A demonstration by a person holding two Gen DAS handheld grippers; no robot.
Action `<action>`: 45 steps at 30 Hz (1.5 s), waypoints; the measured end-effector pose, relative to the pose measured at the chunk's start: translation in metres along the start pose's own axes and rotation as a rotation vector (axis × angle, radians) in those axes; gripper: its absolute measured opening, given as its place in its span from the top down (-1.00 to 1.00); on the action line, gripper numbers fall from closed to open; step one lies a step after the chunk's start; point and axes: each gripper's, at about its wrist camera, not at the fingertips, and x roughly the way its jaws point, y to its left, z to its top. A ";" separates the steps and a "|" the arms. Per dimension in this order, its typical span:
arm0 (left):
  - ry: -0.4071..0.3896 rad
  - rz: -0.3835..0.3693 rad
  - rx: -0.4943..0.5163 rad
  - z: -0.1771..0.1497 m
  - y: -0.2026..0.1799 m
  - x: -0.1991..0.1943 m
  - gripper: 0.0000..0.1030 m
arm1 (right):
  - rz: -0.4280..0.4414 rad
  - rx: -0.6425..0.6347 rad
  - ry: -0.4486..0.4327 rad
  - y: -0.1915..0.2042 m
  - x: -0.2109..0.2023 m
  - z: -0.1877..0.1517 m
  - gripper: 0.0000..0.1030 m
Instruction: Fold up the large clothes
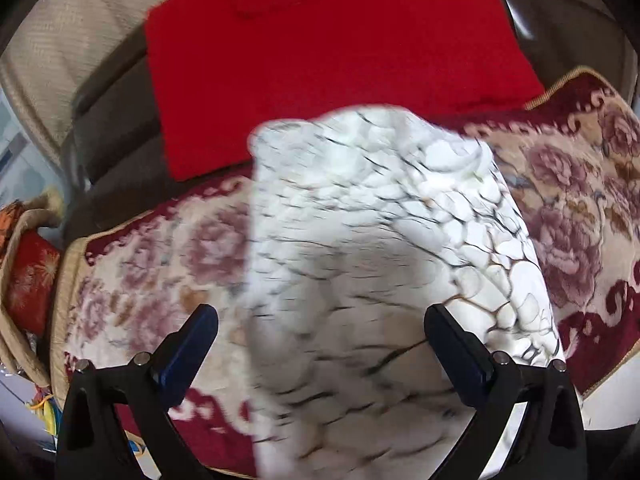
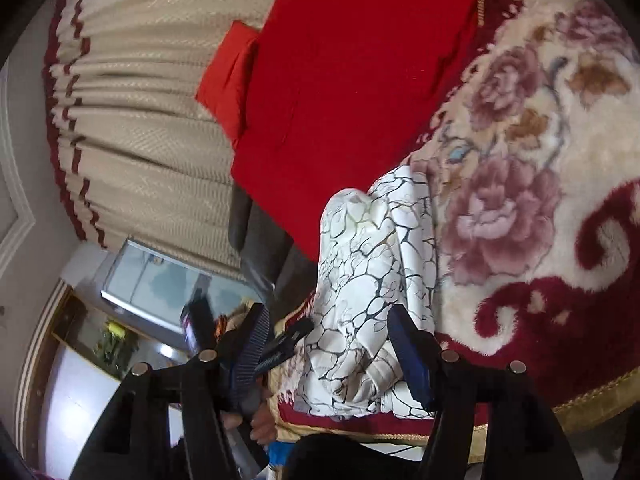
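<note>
Floral blanket (image 1: 568, 216), cream with pink roses and a dark red scrolled border, covers the work surface in both wrist views; gold cord trims its edge. Left wrist view, nearest first: left gripper (image 1: 320, 354) points down at the blanket, its two blue-padded fingers (image 1: 188, 354) spread wide apart, nothing pinched between the pads. White garment (image 1: 380, 260) with a dark crackle print lies bunched on the blanket directly ahead of and between those fingers; picture is blurred there, so contact between pads and cloth cannot be told. Beyond the garment a red cloth (image 1: 320, 72) lies flat, overlapping the far edge of the blanket and a dark grey cushion (image 1: 116, 128). Beige ribbed fabric (image 1: 60, 48) rises at far left. Right wrist view, nearest first: right gripper (image 2: 332, 344) is rolled sideways, jaws partly apart. The same white garment (image 2: 368, 280) sits between the fingers as a rumpled roll on the blanket's edge; the right-hand blue pad (image 2: 408, 352) lies against the cloth, the ribbed left-hand one (image 2: 250, 348) stands clear of it, so no grip shows. Fingertips of a hand (image 2: 262, 420) appear below the left pad. Further off: the red cloth (image 2: 352, 100), a smaller orange-red folded piece (image 2: 228, 80) beside it, then a beige curtain (image 2: 140, 120) with a dark red wavy trim.
</note>
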 end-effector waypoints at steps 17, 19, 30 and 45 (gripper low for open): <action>-0.037 -0.046 -0.024 -0.024 0.005 -0.004 -1.00 | -0.023 0.032 0.010 -0.003 -0.008 0.007 -0.28; -0.065 -0.069 -0.046 -0.034 0.019 -0.016 -1.00 | -0.040 0.052 0.025 -0.008 0.003 0.006 -0.30; -0.086 0.023 -0.170 -0.082 0.139 -0.031 -1.00 | -0.128 0.141 0.054 -0.023 0.079 0.000 -0.49; -0.085 -0.484 -0.282 -0.030 0.168 0.055 -1.00 | -0.349 0.015 0.125 -0.023 0.126 0.054 -0.62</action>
